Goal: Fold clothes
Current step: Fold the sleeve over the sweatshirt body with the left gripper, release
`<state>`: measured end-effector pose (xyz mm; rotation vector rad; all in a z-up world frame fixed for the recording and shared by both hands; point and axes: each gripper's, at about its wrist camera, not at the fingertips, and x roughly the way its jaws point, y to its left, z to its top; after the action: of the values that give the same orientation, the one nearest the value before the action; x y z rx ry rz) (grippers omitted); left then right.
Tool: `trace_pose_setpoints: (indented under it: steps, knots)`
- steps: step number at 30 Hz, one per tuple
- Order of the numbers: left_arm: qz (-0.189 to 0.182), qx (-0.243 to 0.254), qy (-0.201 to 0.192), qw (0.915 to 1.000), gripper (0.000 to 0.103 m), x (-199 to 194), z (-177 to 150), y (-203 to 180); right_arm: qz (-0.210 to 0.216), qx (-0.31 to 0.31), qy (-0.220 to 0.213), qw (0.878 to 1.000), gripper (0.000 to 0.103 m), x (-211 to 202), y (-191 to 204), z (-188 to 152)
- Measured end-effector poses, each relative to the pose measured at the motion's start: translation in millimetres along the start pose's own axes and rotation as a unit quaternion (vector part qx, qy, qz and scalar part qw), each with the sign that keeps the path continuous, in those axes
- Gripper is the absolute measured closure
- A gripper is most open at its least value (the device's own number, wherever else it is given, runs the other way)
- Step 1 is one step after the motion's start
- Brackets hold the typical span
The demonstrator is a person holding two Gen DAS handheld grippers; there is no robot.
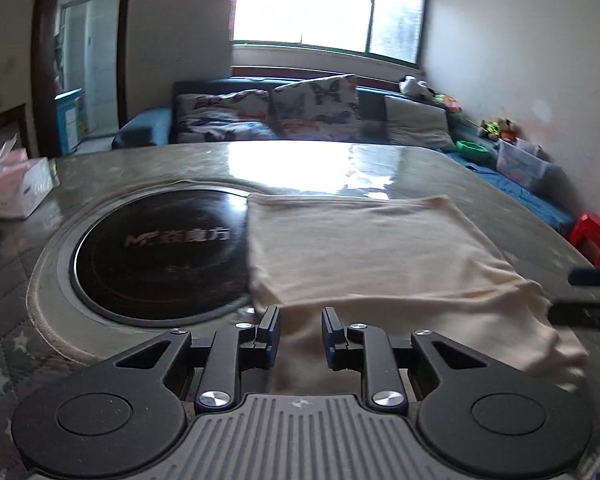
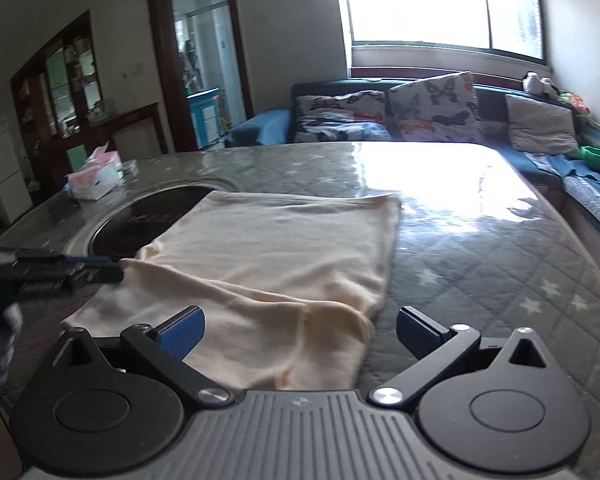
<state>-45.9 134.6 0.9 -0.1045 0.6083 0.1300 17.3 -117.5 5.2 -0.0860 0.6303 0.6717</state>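
1. At the far left of the table (image 1: 380, 168), a tissue box (image 1: 16, 188) is seen standing near the edge, well apart from the cloth.
2. To its right, a round black cooktop (image 1: 160, 252) is set flush into the table's surface, with printed lettering visible on the glass.
3. A cream garment (image 1: 364, 248) is spread flat on the table, and its left edge is laid over the right rim of the cooktop. The far part lies smooth; the near part is rumpled into loose folds.
4. The left gripper (image 1: 300, 332) is held low over the near edge of the garment, with cloth seen in the narrow gap between its fingers. The jaws are parted only a little, and no grasp on the fabric can be made out, so it is taken as released.
5. In the right wrist view, the left gripper's fingertips are seen from the side at the garment's near left corner, just beside or touching the cloth; which cannot be told.
6. The right gripper (image 2: 300, 332) is spread wide and released, with nothing grasped. The garment's near right corner lies between and below its blue fingers (image 2: 184, 332).
7. Beyond the table, a sofa (image 2: 380, 92) with butterfly-print cushions (image 2: 432, 104) is placed beneath a bright window (image 2: 440, 0).
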Motion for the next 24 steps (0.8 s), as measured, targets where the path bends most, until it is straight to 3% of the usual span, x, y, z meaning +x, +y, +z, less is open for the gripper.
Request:
trace_pose_setpoints:
  steps: [5, 8, 10, 13, 18, 20, 24]
  knots:
    - [0.030, -0.006, 0.010, 0.9995, 0.077, 15, -2, 21, 0.013, -0.019, 0.012, 1.000, 0.000, 12, 14, 1]
    - [0.073, 0.019, 0.015, 0.9970, 0.077, 20, -8, 23, 0.017, -0.035, 0.020, 0.999, 0.000, 18, 20, 1]
    - [0.071, -0.001, 0.019, 0.9973, 0.078, 17, -7, 30, 0.020, -0.044, 0.021, 0.999, 0.000, 19, 22, 1]
    - [0.053, -0.009, -0.003, 0.9985, 0.078, 3, 2, 28, 0.037, -0.046, 0.016, 0.998, 0.001, 17, 25, 3]
    - [-0.036, -0.001, -0.017, 0.9992, 0.078, -4, 15, 6, 0.073, -0.046, 0.017, 0.996, 0.009, 20, 31, 5]
    - [-0.053, 0.009, -0.010, 0.9985, 0.078, 3, 14, 0, 0.085, -0.048, 0.023, 0.995, 0.014, 25, 34, 4]
    - [-0.045, 0.018, 0.019, 0.9987, 0.078, 26, 7, -1, 0.094, -0.046, 0.036, 0.994, 0.017, 35, 33, 2]
